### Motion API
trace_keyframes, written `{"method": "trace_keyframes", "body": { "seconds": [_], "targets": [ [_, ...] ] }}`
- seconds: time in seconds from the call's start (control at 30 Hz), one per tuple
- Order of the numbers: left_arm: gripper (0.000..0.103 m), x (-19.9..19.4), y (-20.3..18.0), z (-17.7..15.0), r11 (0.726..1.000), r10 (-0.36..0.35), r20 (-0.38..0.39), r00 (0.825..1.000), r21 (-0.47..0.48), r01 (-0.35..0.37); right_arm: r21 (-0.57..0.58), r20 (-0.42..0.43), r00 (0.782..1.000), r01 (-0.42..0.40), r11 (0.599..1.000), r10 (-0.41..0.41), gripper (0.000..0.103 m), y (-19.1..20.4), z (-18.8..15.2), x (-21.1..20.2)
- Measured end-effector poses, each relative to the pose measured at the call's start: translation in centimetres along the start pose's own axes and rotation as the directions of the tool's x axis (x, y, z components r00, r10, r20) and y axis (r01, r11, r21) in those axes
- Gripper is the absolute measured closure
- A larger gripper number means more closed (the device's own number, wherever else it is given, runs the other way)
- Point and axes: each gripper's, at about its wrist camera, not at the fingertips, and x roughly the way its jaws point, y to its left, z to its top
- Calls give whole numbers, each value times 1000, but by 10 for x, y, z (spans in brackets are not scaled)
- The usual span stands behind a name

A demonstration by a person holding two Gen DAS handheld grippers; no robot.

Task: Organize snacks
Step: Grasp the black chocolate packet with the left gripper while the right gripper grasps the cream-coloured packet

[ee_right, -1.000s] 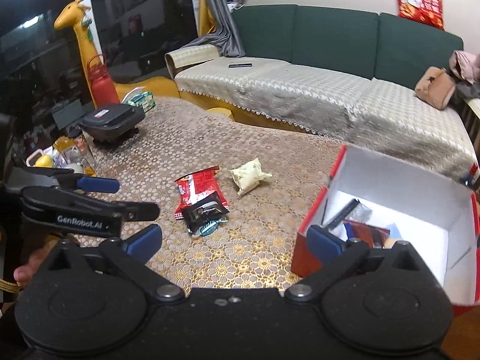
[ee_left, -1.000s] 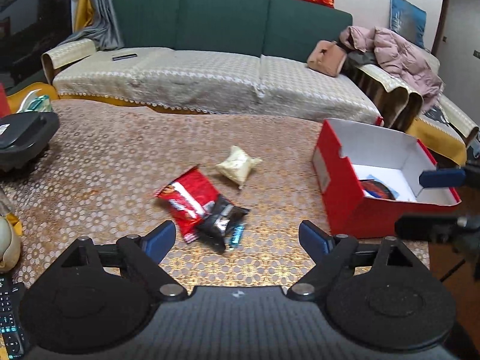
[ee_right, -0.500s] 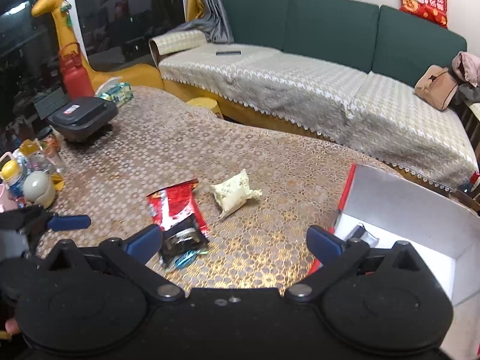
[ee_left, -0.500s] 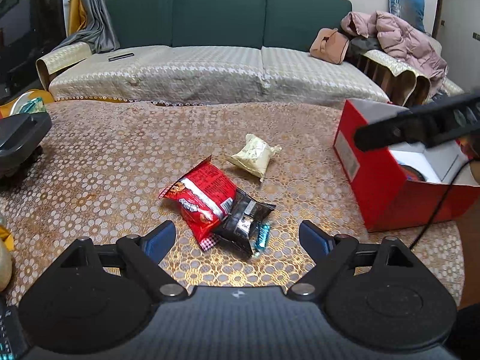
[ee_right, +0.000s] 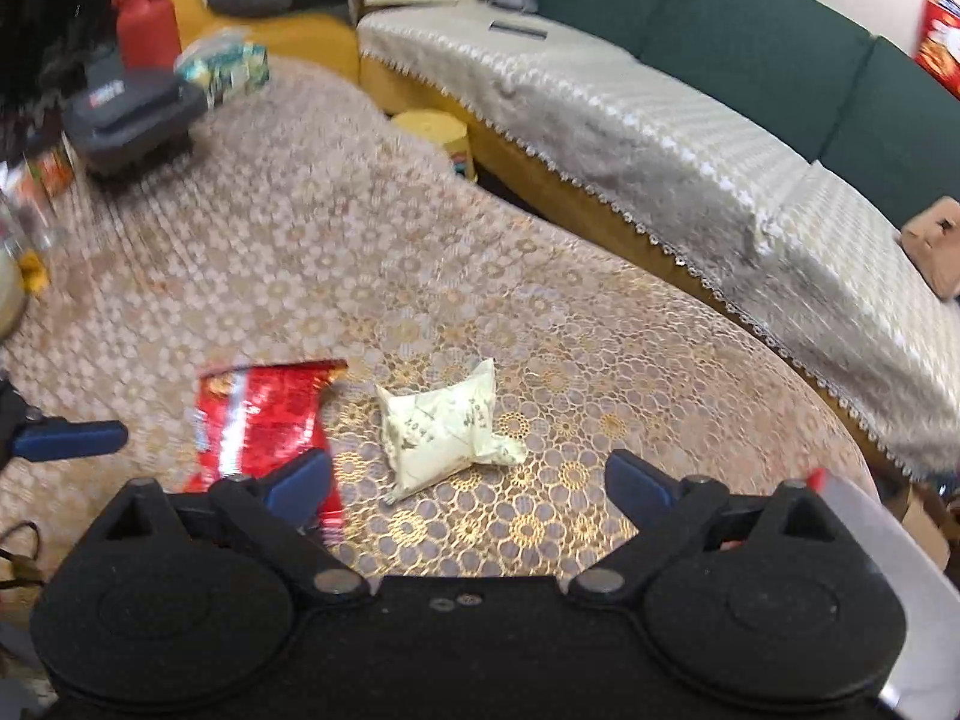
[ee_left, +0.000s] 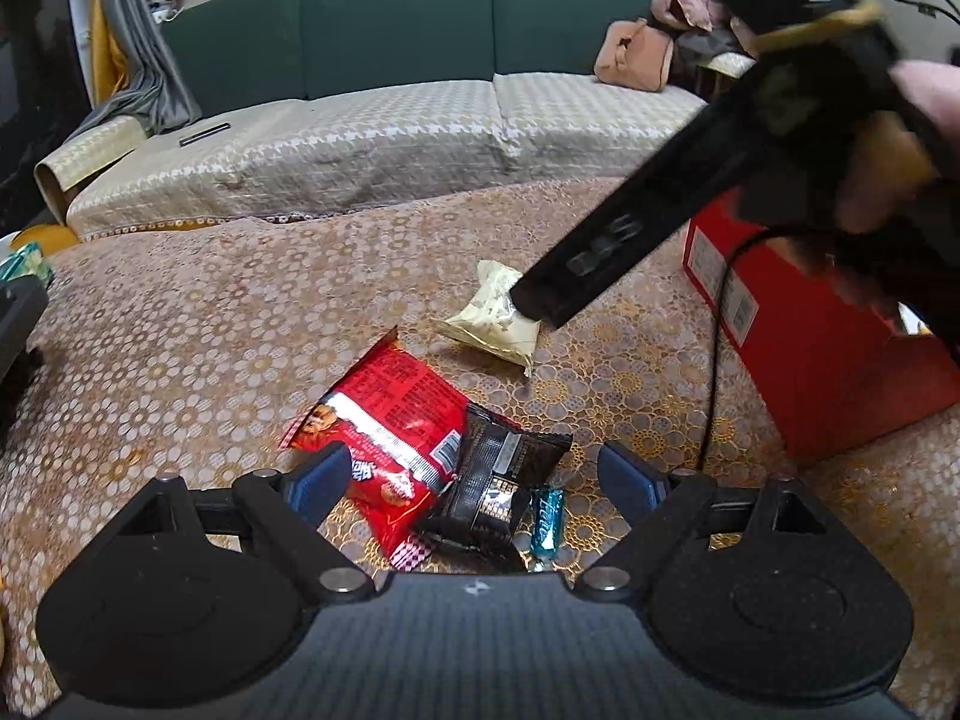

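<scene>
My left gripper (ee_left: pixel 474 477) is open and empty, low over a red snack bag (ee_left: pixel 384 420), a black packet (ee_left: pixel 498 480) and a small blue candy (ee_left: pixel 546 519) on the table. A cream packet (ee_left: pixel 492 324) lies farther off. My right gripper (ee_right: pixel 468 477) is open and empty, just above the cream packet (ee_right: pixel 444 423); the red bag (ee_right: pixel 264 420) lies to its left. The right gripper's body crosses the left wrist view, over the cream packet. The red box (ee_left: pixel 828 348) stands at the right.
A gold patterned cloth (ee_left: pixel 180 330) covers the table. A green sofa (ee_left: pixel 396 48) with a beige cover stands behind it. A dark grey appliance (ee_right: pixel 132 114), a red bottle (ee_right: pixel 147 24) and small jars sit at the table's far left. The box's white edge (ee_right: pixel 870 516) shows at the lower right.
My right gripper has swung left from the red box and down toward the cream packet. My left gripper has moved closer to the red and black packets. Both stay open.
</scene>
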Motion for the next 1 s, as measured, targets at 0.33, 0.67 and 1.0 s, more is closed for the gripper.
{"method": "trace_keyframes", "body": {
  "seconds": [0.33, 0.67, 1.0],
  "targets": [
    [35, 32, -4, -1, 998, -19, -48, 999, 64, 22, -93, -79, 997, -7, 996, 0, 16, 9, 9, 61],
    [65, 41, -10, -5, 994, -17, -50, 999, 107, 23, -108, -65, 998, -31, 994, 24, 37, 15, 6, 77],
    [74, 36, -7, -4, 998, -10, -45, 999, 66, 13, -21, -37, 999, -7, 1000, 6, 49, 9, -1, 65]
  ]
}}
